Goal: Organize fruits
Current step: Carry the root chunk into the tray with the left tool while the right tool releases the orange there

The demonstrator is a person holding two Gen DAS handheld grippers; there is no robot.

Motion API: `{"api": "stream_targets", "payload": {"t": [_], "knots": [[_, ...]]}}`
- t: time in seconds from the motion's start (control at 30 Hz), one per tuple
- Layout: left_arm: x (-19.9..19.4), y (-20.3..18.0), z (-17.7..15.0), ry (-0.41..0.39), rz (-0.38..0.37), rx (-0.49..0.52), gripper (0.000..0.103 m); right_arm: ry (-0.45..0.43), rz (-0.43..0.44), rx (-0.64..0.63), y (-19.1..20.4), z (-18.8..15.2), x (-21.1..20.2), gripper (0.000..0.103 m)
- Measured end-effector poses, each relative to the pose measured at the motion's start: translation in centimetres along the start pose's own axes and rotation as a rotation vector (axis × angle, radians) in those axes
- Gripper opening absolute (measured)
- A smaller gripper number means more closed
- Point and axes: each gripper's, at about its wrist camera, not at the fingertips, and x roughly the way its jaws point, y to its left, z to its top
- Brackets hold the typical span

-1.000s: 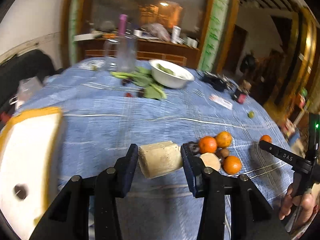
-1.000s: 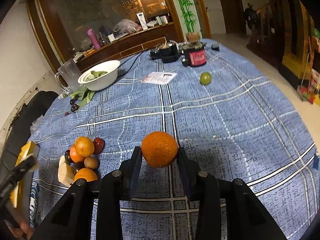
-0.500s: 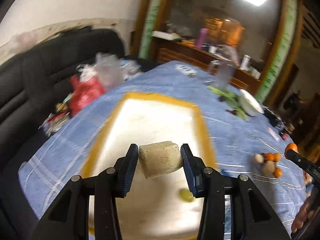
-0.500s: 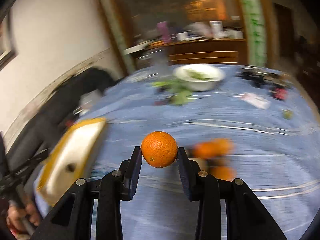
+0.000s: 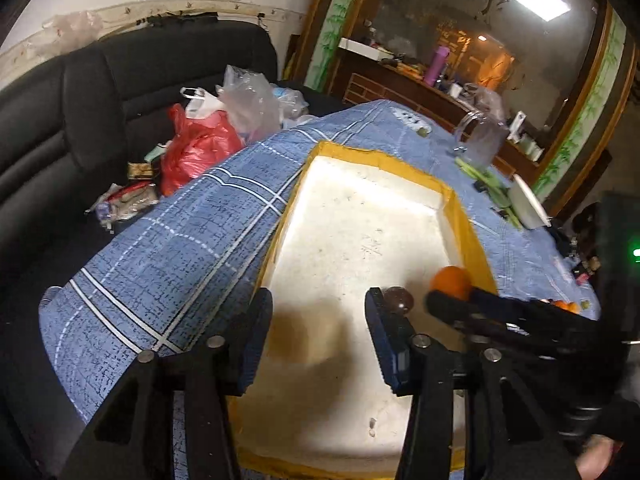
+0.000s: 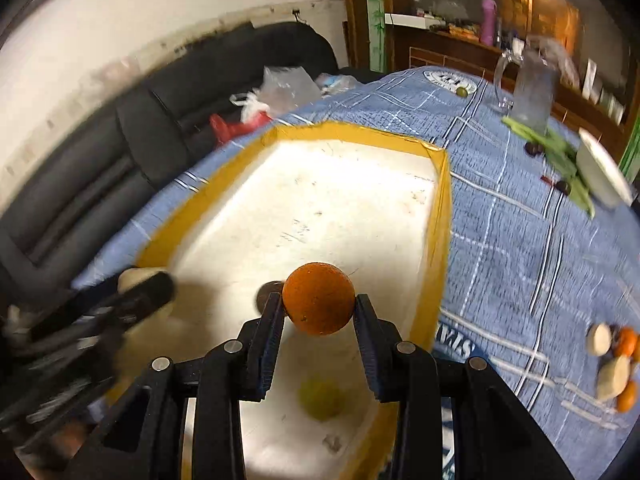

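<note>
The right gripper (image 6: 319, 312) is clamping a firm, round, roll-prone orange (image 6: 318, 298) across its middle, above the yellow-rimmed tray (image 6: 442, 216). The left gripper (image 5: 318, 336) is gaping wide, holding nothing.

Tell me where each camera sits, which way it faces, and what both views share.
Left wrist: rides the left gripper, looking down along its open fingers into the white tray; the right gripper with the orange enters from the right.
Right wrist: rides the right gripper, facing over the tray with the orange clamped; the left gripper blurs in from the left.
Shared: tray, orange, blue tablecloth, black sofa.
</note>
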Motion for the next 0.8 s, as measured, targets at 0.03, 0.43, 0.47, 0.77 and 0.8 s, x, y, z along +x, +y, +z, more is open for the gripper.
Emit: {"api": "stream_targets", "payload": {"t": [0.03, 0.43, 0.47, 0.77, 0.8], "knots": [[-0.1, -0.1, 0.1, 0.001, -0.016, 0.002, 0.056, 0.009, -0.010, -0.005, 0.1, 0.0, 0.4, 0.039], [-1.3, -0.3, -0.1, -0.048, -0.069, -0.035, 0.073, -0.095, -0.084, 0.084, -3.2, -2.3, -6.5, 0.060], [-1.7, -0.2, 0.0, -0.060, -0.075, -0.046, 0.073, -0.082, -0.075, 0.089, -3.4, -3.1, -6.7, 0.060], [-4.2, -0.9, 0.5, -0.108, -0.094, -0.049, 0.075, 0.034, 0.024, 0.063, -0.6, -6.7, -4.7, 0.036], [-4.4, -1.2, 0.5, -0.113, -0.092, -0.045, 0.075, 0.039, 0.030, 0.057, -0.4, -6.8, -4.8, 0.036]]}}
